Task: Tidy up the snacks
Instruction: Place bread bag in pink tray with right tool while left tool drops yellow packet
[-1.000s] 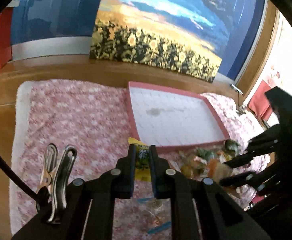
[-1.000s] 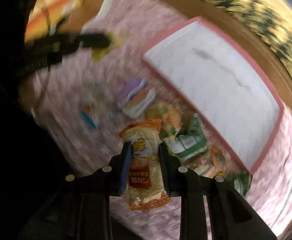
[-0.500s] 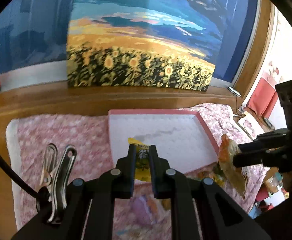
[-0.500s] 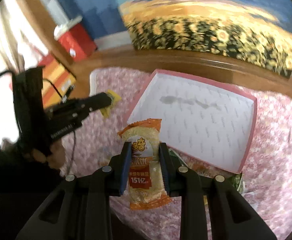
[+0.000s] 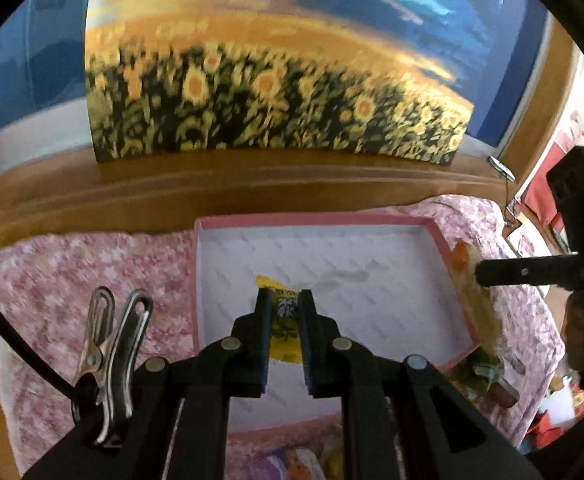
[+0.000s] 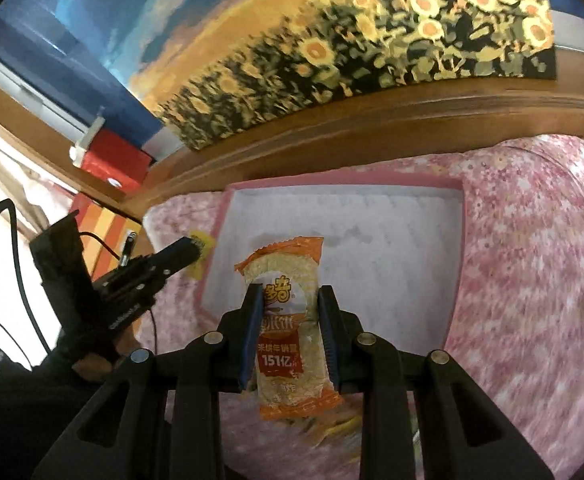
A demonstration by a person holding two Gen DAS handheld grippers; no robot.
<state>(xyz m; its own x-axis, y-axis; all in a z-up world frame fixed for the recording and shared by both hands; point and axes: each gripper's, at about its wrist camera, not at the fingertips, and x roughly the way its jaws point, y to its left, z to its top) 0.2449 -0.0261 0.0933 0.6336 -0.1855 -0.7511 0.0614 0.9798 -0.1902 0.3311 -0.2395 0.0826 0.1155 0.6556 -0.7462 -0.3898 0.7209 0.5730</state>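
My left gripper (image 5: 285, 300) is shut on a small yellow snack packet (image 5: 282, 320) and holds it above the white floor of the pink-rimmed tray (image 5: 315, 222). My right gripper (image 6: 290, 294) is shut on an orange rice-cracker packet (image 6: 284, 320), held upright above the near part of the same tray (image 6: 343, 184). In the left wrist view the right gripper (image 5: 477, 274) reaches in from the right, over the tray's right rim, with the orange packet (image 5: 461, 256) at its tip. In the right wrist view the left gripper (image 6: 196, 246) comes in from the left with the yellow packet (image 6: 202, 240).
The tray lies on a pink floral cloth (image 5: 72, 280) over a wooden surface. A sunflower painting (image 5: 252, 100) stands behind it. Several loose snack packets (image 5: 483, 368) lie in front of the tray. A metal clip (image 5: 108, 356) hangs by the left gripper. A red box (image 6: 112, 160) stands far left.
Both grippers moved from the snack pile toward the tray and now hold their packets over it. The right gripper rolled upright. Both grips stayed the same.
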